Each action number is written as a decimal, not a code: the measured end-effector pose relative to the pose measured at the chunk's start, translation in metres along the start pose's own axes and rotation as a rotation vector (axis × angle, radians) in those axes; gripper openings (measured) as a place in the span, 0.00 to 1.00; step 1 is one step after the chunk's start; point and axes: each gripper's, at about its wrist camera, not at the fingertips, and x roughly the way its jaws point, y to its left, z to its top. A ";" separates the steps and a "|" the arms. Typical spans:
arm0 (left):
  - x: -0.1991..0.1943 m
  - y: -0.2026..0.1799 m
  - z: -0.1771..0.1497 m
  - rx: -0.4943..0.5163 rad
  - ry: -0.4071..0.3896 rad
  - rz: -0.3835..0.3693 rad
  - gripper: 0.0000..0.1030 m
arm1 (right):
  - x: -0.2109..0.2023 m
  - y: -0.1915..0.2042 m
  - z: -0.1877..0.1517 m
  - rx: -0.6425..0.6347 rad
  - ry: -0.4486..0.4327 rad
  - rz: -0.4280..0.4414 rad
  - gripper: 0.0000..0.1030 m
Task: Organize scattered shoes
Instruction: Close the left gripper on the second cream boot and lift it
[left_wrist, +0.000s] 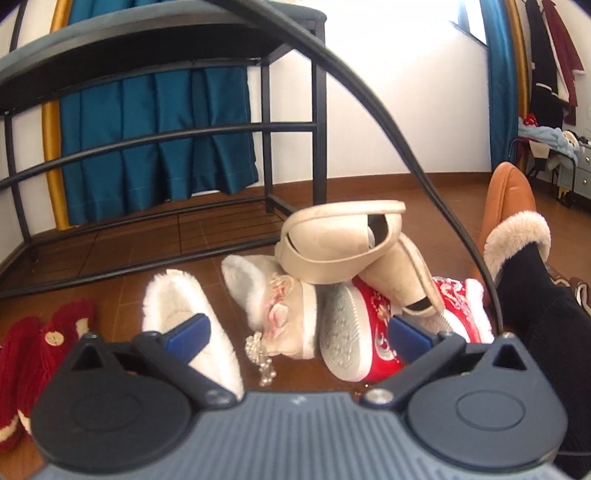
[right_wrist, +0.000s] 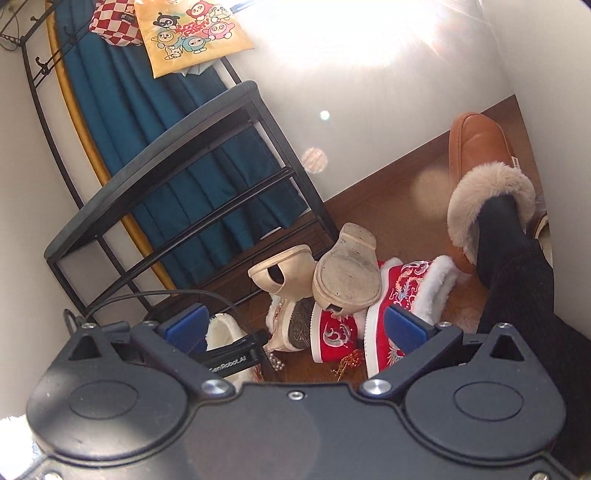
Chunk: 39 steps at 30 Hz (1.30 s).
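Left gripper (left_wrist: 297, 334): blue fingers spread wide, nothing between them, held above the shoe pile on the brown floor (left_wrist: 369, 192). Right gripper (right_wrist: 293, 326): fingers likewise wide apart and empty, also over the pile. Directly ahead of the left fingers lies a white fur-lined slipper (left_wrist: 192, 321), and just beside it a cream fur-trimmed shoe (left_wrist: 280, 306) with a pink bow and a bead tassel. Next to that, a red embroidered shoe (left_wrist: 373, 325) lies on its side, grey sole showing. Two beige heeled shoes (left_wrist: 340, 240) rest tilted on top of the cream and red ones; the right wrist view shows one worn sole facing up and a second red embroidered shoe beside the first. A pair of dark red knitted slippers (left_wrist: 33, 350) sits at the far left, apart from the pile. A black metal shoe rack (left_wrist: 184, 133) stands behind the pile, against a blue curtain (left_wrist: 155, 129). At right, a person's leg in a black sock wears a tan fur-lined slipper (left_wrist: 509, 210). A black cable (left_wrist: 406, 147) arcs across the left view.
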 end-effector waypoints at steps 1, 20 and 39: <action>0.007 -0.002 0.000 -0.005 0.004 -0.007 0.94 | 0.001 -0.001 0.000 0.004 0.003 -0.002 1.00; 0.118 0.001 -0.002 -0.042 0.187 0.107 0.72 | 0.032 -0.020 -0.012 0.065 0.058 -0.012 1.00; 0.116 -0.017 0.016 0.076 0.070 0.082 0.33 | 0.034 -0.028 -0.016 0.122 0.077 -0.013 1.00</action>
